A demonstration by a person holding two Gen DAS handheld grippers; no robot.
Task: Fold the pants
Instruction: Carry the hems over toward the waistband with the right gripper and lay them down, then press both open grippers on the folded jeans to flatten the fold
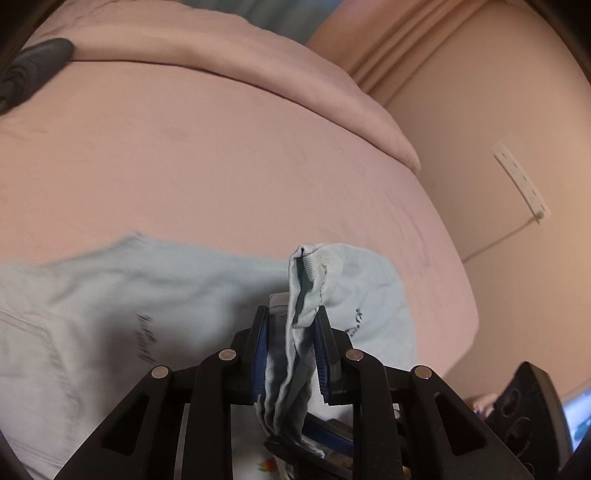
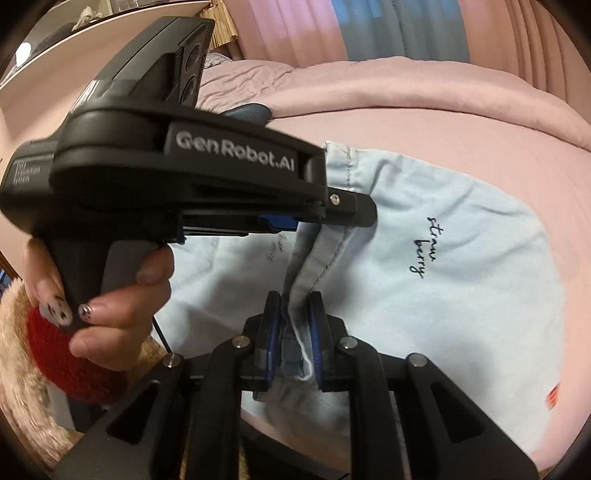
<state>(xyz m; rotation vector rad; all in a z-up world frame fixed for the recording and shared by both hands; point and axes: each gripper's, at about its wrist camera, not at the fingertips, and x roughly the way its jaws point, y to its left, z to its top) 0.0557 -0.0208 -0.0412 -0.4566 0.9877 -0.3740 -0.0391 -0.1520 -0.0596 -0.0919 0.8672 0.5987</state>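
Note:
Light blue pants (image 2: pixel 443 295) with dark script lettering lie spread on the pink bed (image 2: pixel 461 136); they also show in the left wrist view (image 1: pixel 147 295). My left gripper (image 1: pixel 291 317) is shut on a bunched hem of the pants and lifts it above the bed. It shows from the side in the right wrist view (image 2: pixel 354 212), gripping the same fabric edge. My right gripper (image 2: pixel 293 306) is shut on a fold of the pants just below the left one.
A pink duvet (image 1: pixel 221 44) is bunched at the bed's far side. A dark garment (image 1: pixel 33 70) lies at the far left. A white power strip (image 1: pixel 521 177) lies on the floor to the right. Pink curtains (image 2: pixel 295 26) hang behind.

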